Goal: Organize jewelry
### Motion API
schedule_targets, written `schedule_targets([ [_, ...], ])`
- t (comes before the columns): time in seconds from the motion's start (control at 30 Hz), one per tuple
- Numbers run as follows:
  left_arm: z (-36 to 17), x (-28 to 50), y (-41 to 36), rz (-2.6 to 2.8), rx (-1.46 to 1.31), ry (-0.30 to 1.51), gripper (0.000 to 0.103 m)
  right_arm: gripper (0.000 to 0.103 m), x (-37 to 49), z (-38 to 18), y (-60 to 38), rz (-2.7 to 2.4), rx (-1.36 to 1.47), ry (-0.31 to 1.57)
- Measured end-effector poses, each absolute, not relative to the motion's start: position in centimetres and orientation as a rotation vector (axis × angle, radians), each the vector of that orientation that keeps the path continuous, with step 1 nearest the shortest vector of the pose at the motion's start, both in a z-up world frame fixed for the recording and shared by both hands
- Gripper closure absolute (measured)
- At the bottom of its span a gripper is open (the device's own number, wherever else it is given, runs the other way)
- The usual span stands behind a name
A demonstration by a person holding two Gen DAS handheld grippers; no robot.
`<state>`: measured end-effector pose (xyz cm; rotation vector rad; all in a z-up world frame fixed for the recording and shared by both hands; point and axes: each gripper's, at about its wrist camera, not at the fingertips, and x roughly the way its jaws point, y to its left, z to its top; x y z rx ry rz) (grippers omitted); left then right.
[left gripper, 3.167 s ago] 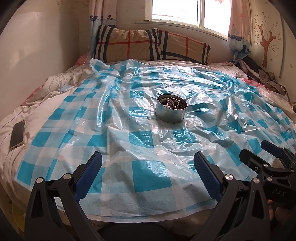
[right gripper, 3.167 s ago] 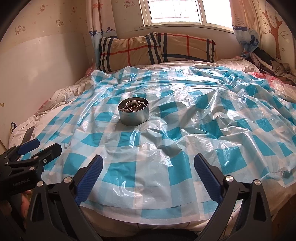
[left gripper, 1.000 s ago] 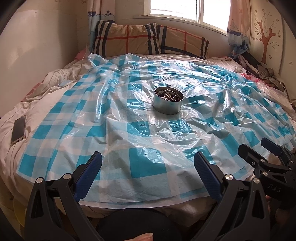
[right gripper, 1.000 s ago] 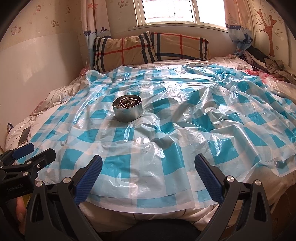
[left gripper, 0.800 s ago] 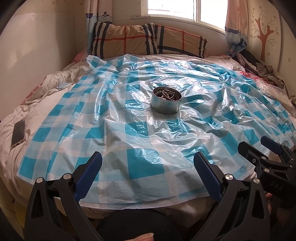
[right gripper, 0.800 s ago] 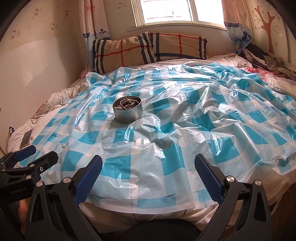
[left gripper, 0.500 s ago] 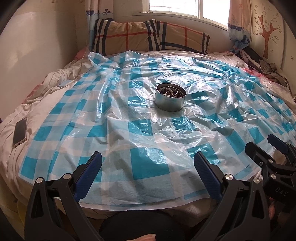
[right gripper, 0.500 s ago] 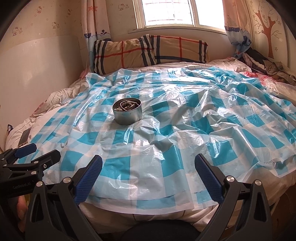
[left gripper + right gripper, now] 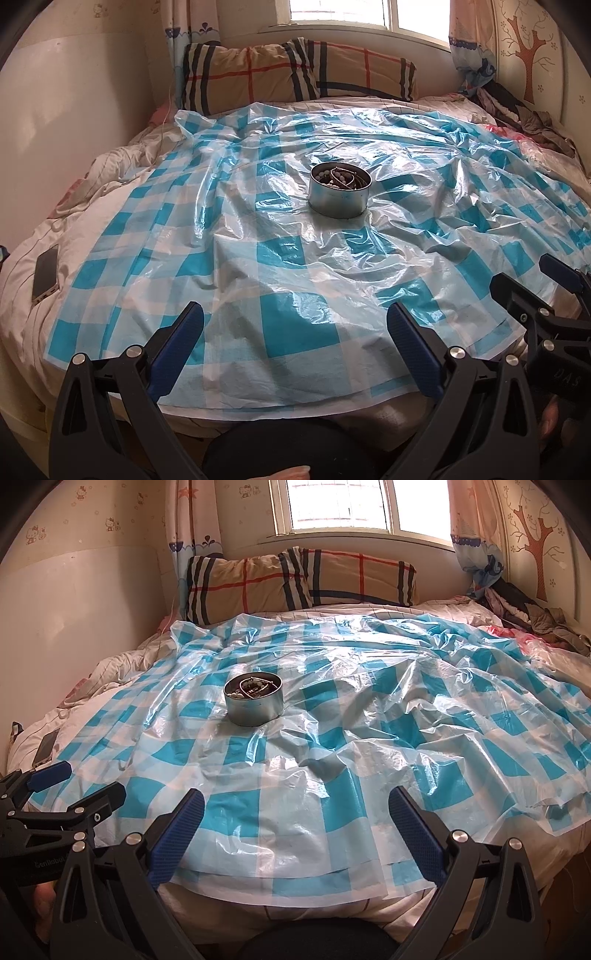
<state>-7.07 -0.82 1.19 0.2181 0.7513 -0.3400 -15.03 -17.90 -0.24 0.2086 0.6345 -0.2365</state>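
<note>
On checked plastic sheet (image 9: 295,328) over bed, mid-sheet: round metal tin (image 9: 340,201), upright, lidless, well apart from both grippers. Sits left of centre in right wrist view (image 9: 253,705). Holds jewelry (image 9: 341,180): pale beads, thin wire loops or bangle-like rings, piled and apparently interlaced; individual pieces too small to separate.

Left gripper (image 9: 295,347): jaws spread wide, nothing between pads, low at near edge of bed. Right gripper (image 9: 297,827): likewise spread wide and empty, same near edge, just beside left one.

Handling, judged:
- Tin: rigid, thin-walled, probably light; smooth wall likely slippery under pads. Best hold across rim and wall on near side, or pads either side of wall. Soft bedding below, so likely to tip or sink if pressed from above.
- Sheet: slick, crinkled film; tin could slide on it when nudged. Steady with one gripper while other picks.
- Jewelry: small, light, loose; strands limp, wire loops stiffer. Snagging probable, one piece may drag others out. Pinch at a raised loop near top of pile, lift slowly. Beads likely to roll if dropped on film.

Also noted: phone (image 9: 46,275) on bedding at left edge, plaid pillows (image 9: 299,74) at head of bed
</note>
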Motion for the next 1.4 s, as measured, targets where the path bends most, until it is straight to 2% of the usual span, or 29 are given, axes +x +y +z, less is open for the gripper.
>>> schedule_targets([
  [1.4, 0.92, -6.68, -1.09, -0.310, 0.257, 0.777, 0.008, 0.007, -14.98, -0.26, -18.31, -0.233, 0.213, 0.638],
])
